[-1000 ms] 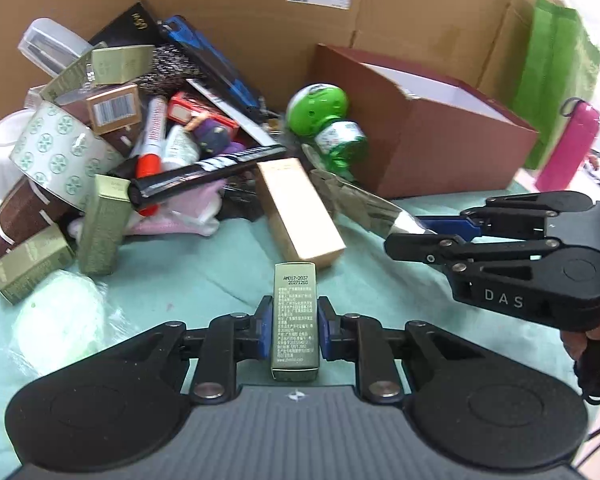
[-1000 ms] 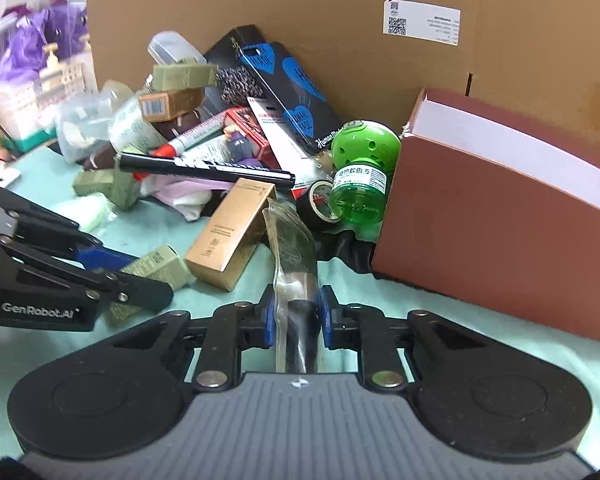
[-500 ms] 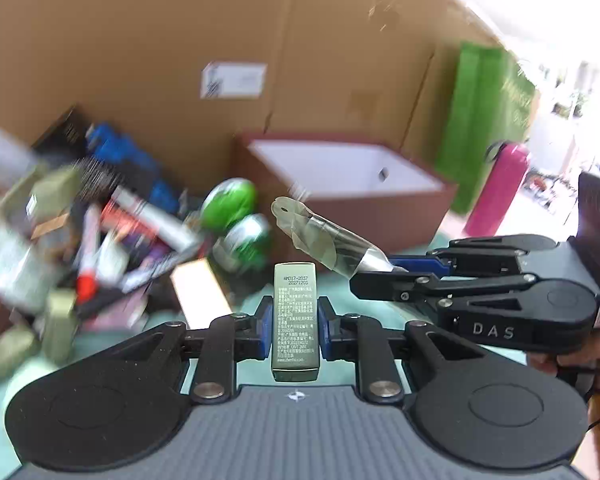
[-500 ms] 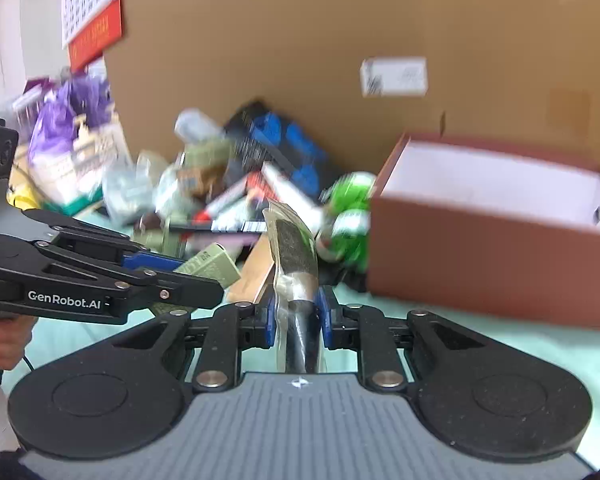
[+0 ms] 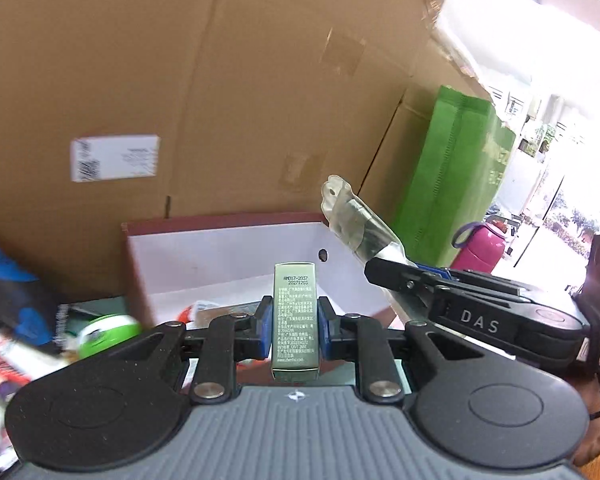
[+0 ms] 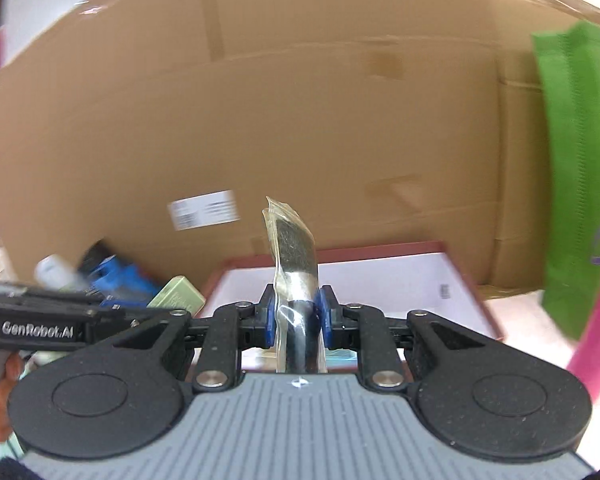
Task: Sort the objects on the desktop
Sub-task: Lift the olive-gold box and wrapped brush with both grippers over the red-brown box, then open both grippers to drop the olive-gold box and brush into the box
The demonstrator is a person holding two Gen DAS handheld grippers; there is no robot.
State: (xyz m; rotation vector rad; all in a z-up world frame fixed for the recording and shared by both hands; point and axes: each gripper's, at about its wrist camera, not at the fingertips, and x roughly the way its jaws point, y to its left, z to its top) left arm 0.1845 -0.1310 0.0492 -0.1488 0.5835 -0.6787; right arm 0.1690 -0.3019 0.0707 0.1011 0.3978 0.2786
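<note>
At 12 o'clock, maroon box (image 5: 228, 248) open, partly filled. Left gripper (image 5: 295, 330) clamps small green carton (image 5: 295, 320); right gripper (image 6: 298, 320) clamps bagged brush (image 6: 294, 252). Carry step; next: lower, release both 2 inside.

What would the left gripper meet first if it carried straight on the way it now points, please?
Probably the open maroon box: the left gripper, shut on the olive carton, points into it. Depth is unclear.
</note>
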